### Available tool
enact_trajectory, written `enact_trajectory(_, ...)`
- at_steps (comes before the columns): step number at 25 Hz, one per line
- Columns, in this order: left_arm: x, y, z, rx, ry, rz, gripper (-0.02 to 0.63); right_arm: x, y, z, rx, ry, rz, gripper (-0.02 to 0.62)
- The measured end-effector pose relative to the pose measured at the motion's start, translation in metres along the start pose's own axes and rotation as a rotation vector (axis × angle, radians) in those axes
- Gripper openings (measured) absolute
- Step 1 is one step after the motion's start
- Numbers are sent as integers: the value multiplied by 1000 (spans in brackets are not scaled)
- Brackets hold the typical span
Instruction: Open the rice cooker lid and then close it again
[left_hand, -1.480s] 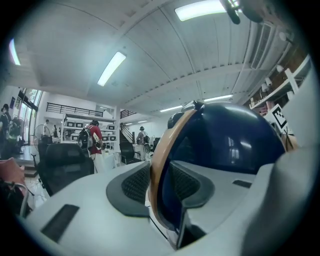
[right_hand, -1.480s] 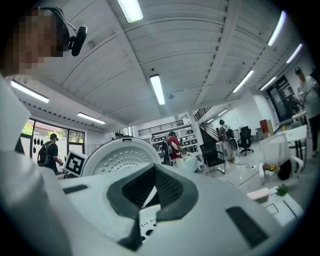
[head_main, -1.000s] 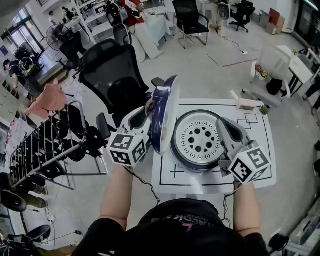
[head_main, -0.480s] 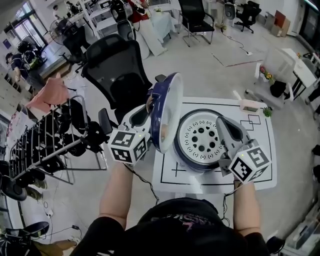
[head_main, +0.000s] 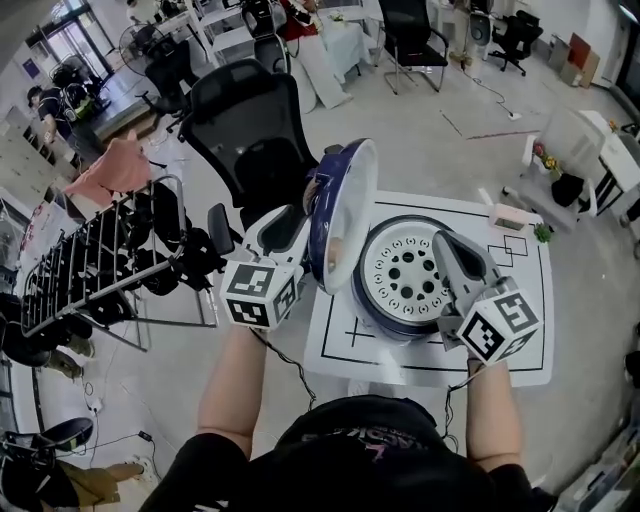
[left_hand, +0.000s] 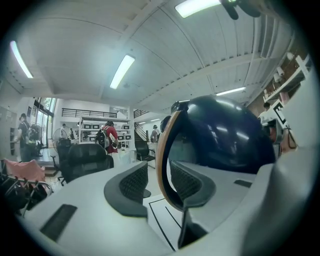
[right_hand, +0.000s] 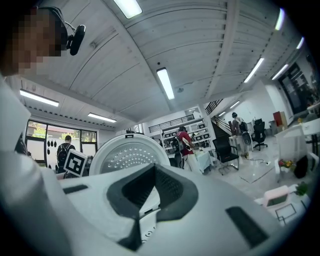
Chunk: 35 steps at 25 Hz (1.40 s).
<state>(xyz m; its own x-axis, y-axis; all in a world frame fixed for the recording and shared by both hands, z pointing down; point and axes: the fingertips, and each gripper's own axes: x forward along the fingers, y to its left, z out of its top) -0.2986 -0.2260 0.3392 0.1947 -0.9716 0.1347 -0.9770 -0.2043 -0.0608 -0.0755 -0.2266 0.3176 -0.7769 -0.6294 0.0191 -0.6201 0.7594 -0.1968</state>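
Left hand: forearm reaches forward on the left of the head view. It carries the left gripper about level, beside the cooker's left flank.
Left gripper, jaws: parted, and they have just been opening. The copper-edged rim of the lid stands between the pads. There is a clear gap on the left pad's side, so the rim is released, not clamped.
Right hand: forearm reaches forward on the right. The right gripper lies level over the right rim of the rice cooker body, pointing towards the lid.
Right gripper, jaws: clenched tip to tip, with nothing between them.
Lid: raised, standing nearly upright on edge at the body's left side. Its dark blue dome faces left, towards the left gripper. Its white dotted inner face turns right, towards the open body. In the head view its long axis runs away from the person.
Body: on a white mat with black lines; a white perforated disc shows inside.
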Motion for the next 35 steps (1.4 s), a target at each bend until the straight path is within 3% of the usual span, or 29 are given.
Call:
enact_trajectory(18,-112,-54,-5,-54,12,250,152,-61,31,3,-16,43,215,2)
enact_trajectory(25,-145,-104,-7,-70,-7,276,156,-100,38,2,-26,40,267,2)
enact_trajectory(35,-170,-190,-16,-82,9,230,158,-152,46,-6,-13,50,315,2)
